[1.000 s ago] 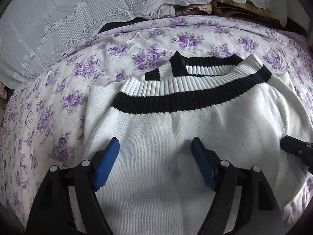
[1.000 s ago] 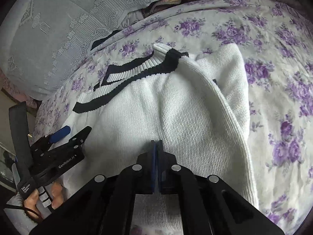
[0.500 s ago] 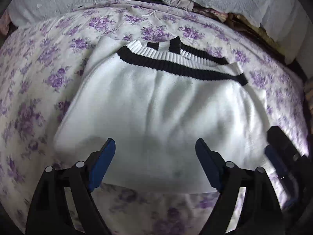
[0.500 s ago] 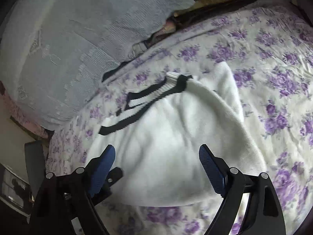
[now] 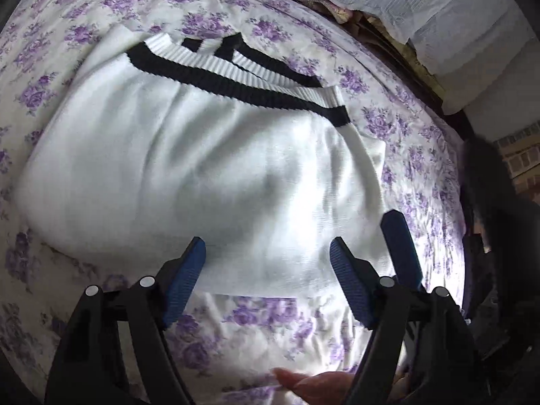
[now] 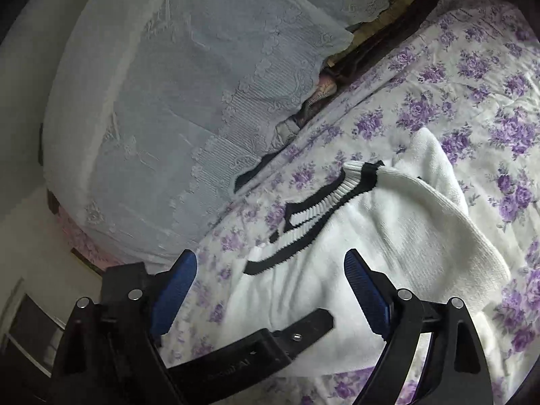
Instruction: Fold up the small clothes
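Observation:
A white knit sweater (image 5: 189,168) with black-striped ribbed hem lies folded on the purple-flowered bedsheet (image 5: 256,330); it also shows in the right wrist view (image 6: 398,246). My left gripper (image 5: 266,260) is open and empty, held just above the sweater's near edge. My right gripper (image 6: 270,276) is open and empty, above the sweater's left part. One blue pad of the right gripper (image 5: 401,249) shows in the left wrist view, right of the left gripper. The left gripper's black body (image 6: 270,347) crosses low in the right wrist view.
A pale lace-covered pillow (image 6: 189,101) lies at the head of the bed, with dark and pink clothes (image 6: 320,91) tucked beside it. A hand's fingers (image 5: 314,384) show at the bottom of the left wrist view. The bed edge (image 5: 469,202) drops off at the right.
My right gripper was shut on the sweater a second ago and has opened and let go. Both grippers have pulled back from the sweater, which now lies folded on the sheet.

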`<state>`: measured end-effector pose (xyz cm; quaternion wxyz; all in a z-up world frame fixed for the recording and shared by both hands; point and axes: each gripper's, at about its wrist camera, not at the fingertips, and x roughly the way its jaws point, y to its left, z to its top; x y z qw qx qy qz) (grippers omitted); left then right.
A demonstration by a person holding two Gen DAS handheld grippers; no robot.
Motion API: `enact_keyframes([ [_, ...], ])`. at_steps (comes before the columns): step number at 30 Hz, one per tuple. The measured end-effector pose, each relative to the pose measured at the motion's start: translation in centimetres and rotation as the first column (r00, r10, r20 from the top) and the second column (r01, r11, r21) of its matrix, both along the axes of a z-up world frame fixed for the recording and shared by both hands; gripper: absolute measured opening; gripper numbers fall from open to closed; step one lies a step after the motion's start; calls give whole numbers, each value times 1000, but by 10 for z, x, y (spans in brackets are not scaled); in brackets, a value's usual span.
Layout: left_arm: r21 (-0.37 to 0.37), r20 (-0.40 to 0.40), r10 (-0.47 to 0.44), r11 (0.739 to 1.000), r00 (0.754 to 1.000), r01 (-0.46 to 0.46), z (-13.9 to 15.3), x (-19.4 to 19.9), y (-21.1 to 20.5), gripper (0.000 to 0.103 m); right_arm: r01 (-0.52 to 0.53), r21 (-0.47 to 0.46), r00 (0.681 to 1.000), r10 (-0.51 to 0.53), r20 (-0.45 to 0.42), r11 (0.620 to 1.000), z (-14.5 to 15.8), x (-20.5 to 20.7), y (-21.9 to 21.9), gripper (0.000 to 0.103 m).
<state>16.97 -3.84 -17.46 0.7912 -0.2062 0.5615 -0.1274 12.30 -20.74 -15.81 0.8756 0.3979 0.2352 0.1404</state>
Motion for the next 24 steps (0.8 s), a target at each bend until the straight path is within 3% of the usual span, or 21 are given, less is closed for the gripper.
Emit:
enact_keyframes([
  [4, -17, -6, -60, 998, 998, 60, 7, 0, -15, 69, 63, 26, 997, -64, 45, 998, 4, -8, -11, 92],
  [5, 13, 16, -78, 997, 997, 77, 12, -1, -19, 69, 73, 12, 997, -73, 24, 997, 6, -7, -16, 92],
  [6, 101, 66, -102, 990, 993, 95, 21, -3, -24, 70, 63, -14, 998, -63, -17, 998, 7, -4, -21, 92],
  [7, 223, 124, -124, 970, 984, 94, 30, -6, -29, 76, 46, -25, 998, -47, -50, 999, 7, -1, -28, 92],
  [9, 467, 239, -159, 884, 958, 30, 42, -13, -34, 90, 80, -45, 994, -83, -70, 996, 8, -3, -48, 92],
  [11, 589, 283, -184, 808, 941, -19, 42, -16, -32, 92, 102, -93, 986, -113, -125, 990, 7, -2, -68, 92],
  [15, 599, 224, -122, 799, 967, -38, 23, -2, -8, 92, 29, -243, 967, -89, -237, 970, 4, 6, -84, 92],
  [17, 617, 195, -65, 784, 979, -71, 10, 6, 13, 92, -37, -387, 962, -73, -264, 921, 7, 9, -73, 92],
  [20, 662, 144, 23, 741, 989, -113, -12, 9, 50, 92, -107, -458, 951, -43, -306, 883, -3, 10, -60, 92],
  [22, 686, 113, 69, 716, 991, -128, -27, 10, 72, 94, -134, -488, 923, -70, -378, 862, -24, 13, -59, 92],
  [24, 642, 119, 96, 752, 988, -150, -34, 5, 90, 99, -190, -509, 868, -99, -487, 839, -55, 19, -60, 92],
])
